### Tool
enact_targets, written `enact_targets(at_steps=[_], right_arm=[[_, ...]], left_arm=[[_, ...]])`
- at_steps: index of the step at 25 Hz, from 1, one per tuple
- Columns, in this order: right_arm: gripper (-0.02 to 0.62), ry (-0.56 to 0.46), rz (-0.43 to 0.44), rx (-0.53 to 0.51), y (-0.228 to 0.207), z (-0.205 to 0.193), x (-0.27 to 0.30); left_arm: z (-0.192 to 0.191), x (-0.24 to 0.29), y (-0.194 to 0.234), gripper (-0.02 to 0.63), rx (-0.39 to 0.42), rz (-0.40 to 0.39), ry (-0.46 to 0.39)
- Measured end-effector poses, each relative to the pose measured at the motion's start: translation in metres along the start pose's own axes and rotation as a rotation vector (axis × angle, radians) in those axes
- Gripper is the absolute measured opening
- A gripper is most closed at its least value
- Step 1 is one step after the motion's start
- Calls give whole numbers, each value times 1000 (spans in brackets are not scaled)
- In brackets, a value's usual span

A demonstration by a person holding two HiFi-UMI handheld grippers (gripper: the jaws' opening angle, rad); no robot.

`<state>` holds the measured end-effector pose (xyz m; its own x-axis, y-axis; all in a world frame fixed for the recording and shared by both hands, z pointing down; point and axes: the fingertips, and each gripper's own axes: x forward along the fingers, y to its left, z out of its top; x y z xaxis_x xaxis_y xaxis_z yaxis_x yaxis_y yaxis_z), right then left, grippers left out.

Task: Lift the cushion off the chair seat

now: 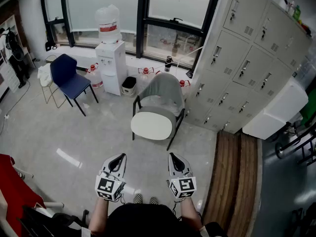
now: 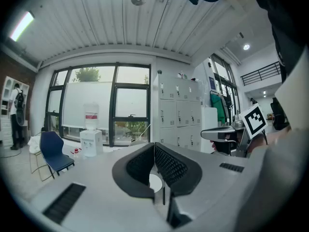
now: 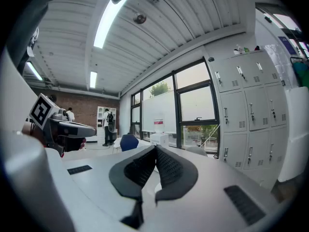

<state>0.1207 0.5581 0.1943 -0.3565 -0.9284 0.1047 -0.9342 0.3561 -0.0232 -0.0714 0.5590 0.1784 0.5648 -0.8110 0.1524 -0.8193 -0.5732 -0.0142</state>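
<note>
Holding left gripper (image 1: 118, 160) and right gripper (image 1: 175, 160) closed tight and empty, well short of the pale cushion (image 1: 151, 125) on the grey chair (image 1: 164, 92) seat; probably best to approach, open both, pinch opposite edges.

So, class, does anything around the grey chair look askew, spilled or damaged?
Nothing stands out. The cushion lies flat on the grey chair, the blue chair stands upright, and the floor shows no spill.

Well left of the grey chair (image 1: 165, 95), a red thing (image 1: 11, 191) is cut off at the edge; in their own view the left tongs (image 2: 154, 146) hide most of that chair.
</note>
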Motion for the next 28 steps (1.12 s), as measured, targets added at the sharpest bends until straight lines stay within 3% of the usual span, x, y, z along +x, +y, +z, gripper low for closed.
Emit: enact_targets(at_steps=[14,28], right_arm=[[29,30,-8,-20,22,-6,10],[29,20,-57,-15,68,4,44]], left_arm=[[-4,-8,17,18,-11,-7,-12],[-9,-21,77,18,-18,-41,-36]])
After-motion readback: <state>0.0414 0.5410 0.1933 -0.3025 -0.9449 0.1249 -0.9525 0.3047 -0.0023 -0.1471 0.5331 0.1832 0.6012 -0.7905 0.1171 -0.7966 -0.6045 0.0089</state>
